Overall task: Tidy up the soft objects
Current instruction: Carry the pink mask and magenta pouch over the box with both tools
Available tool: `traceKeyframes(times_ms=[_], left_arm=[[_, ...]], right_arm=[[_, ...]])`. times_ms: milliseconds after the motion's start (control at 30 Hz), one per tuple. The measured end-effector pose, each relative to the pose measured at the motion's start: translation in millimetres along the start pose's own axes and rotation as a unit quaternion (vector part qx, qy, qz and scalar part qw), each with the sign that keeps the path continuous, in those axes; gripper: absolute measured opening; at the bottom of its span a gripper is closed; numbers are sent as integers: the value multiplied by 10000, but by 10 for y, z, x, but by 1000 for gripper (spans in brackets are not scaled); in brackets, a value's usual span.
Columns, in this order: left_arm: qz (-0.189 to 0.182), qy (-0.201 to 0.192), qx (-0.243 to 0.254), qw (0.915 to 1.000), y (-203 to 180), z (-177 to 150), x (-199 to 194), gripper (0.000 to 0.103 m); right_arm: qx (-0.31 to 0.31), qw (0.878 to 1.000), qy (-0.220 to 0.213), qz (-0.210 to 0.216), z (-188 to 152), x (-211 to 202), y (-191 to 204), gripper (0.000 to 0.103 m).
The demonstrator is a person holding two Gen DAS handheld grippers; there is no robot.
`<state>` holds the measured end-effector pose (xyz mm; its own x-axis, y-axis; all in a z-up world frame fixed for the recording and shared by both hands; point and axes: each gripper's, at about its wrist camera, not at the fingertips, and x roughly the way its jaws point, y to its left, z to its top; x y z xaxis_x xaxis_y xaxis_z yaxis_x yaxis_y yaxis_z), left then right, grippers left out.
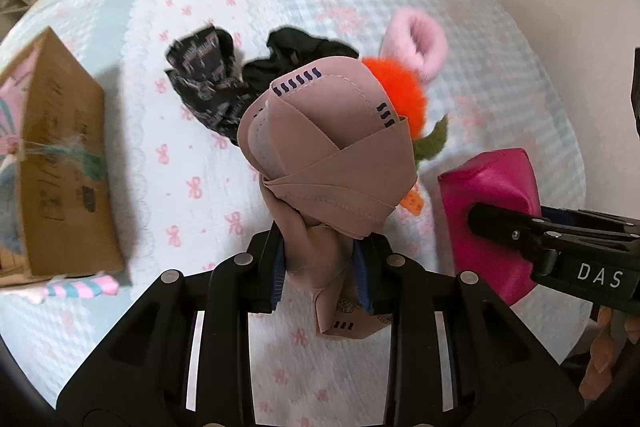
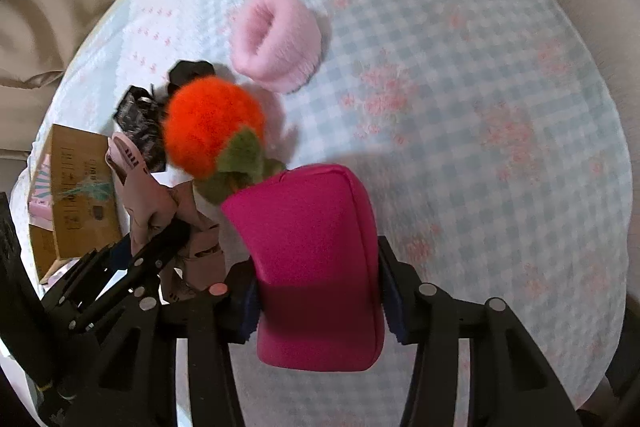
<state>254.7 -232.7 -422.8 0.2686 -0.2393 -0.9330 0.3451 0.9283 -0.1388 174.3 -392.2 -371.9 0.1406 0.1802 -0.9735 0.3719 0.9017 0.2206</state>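
Two grasps live: left gripper (image 1: 320,259) fingers pinch the mauve knee sleeve (image 1: 320,147) by one bunched end, right gripper (image 2: 316,303) fingers squeeze the magenta pouch (image 2: 316,259), both near the cardboard box (image 1: 60,163); sleeve may slip or snag the orange plush (image 2: 212,131).

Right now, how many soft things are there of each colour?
Pink: 3, the magenta pouch, fluffy light pink item and dusty pink garment.
Orange: 1, the fuzzy ball with green leaves.
Black: 2, the patterned cloth and plain black cloth.
Total: 6.
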Motion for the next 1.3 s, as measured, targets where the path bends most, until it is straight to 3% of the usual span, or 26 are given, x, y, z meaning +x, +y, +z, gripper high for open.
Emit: traceKeyframes(times_ms=[267, 567, 833, 1100, 1300], left_arm=[[1, -421, -98, 9991, -16, -43, -728, 25], [50, -986, -420, 9942, 5, -148, -1768, 25], [277, -1554, -740, 9847, 218, -206, -2633, 25], [568, -1855, -1231, 9733, 831, -265, -3196, 25], [644, -1857, -1743, 9649, 1574, -346, -3360, 25]], right_arm=[[-126, 9983, -525, 198, -40, -654, 59, 44], [-596, 9904, -1156, 471, -183, -1461, 585, 44], [-1181, 9779, -1535, 789, -304, -2069, 1082, 44], [-1752, 9637, -1686, 1099, -348, -2298, 1788, 44], [-2087, 9589, -1532, 1164, -396, -2124, 2440, 44]])
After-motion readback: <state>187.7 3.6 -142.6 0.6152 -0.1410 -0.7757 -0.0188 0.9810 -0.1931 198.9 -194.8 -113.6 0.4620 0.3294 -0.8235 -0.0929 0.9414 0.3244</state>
